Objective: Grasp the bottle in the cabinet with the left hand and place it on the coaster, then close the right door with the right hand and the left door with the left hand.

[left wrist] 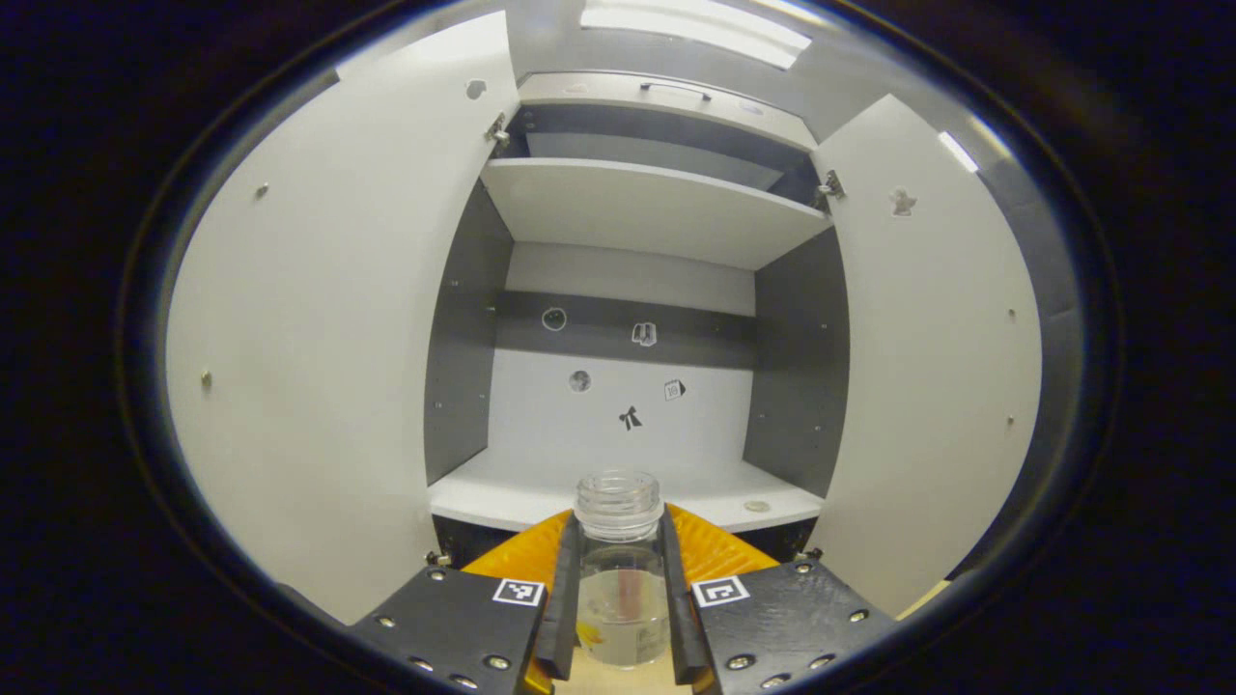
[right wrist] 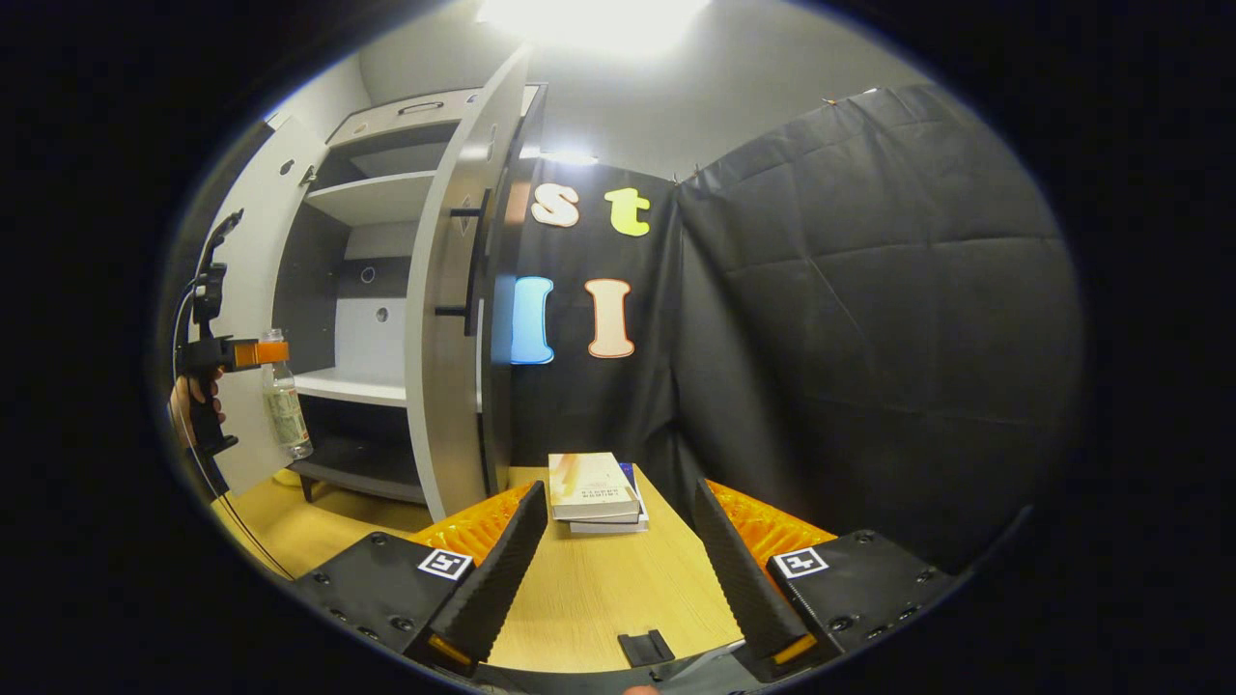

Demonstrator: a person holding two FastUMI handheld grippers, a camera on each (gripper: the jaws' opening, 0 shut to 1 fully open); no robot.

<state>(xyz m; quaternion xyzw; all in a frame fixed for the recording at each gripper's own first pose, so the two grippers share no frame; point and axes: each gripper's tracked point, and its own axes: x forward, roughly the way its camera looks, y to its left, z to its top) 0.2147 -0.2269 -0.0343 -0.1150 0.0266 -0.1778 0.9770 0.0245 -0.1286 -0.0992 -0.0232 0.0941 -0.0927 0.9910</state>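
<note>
A clear, uncapped bottle (left wrist: 620, 569) stands upright between the fingers of my left gripper (left wrist: 620, 589), which is shut on its neck and body in front of the open cabinet (left wrist: 628, 319). The right gripper view has the same bottle (right wrist: 283, 405) hanging in the air in front of the cabinet, held by the left gripper (right wrist: 253, 354) with a hand behind it. Both doors stand open: the left door (left wrist: 309, 367) and the right door (left wrist: 927, 347). My right gripper (right wrist: 618, 555) is open over the wooden table, nothing between its fingers. The right door (right wrist: 452, 309) shows edge-on with its dark handle.
A stack of books (right wrist: 594, 492) lies on the wooden table (right wrist: 599, 589) next to the black cloth wall. A small black clip (right wrist: 645, 647) lies at the table's near edge. The cabinet's lower shelf (left wrist: 502, 497) holds a small round object (left wrist: 757, 506) at the right.
</note>
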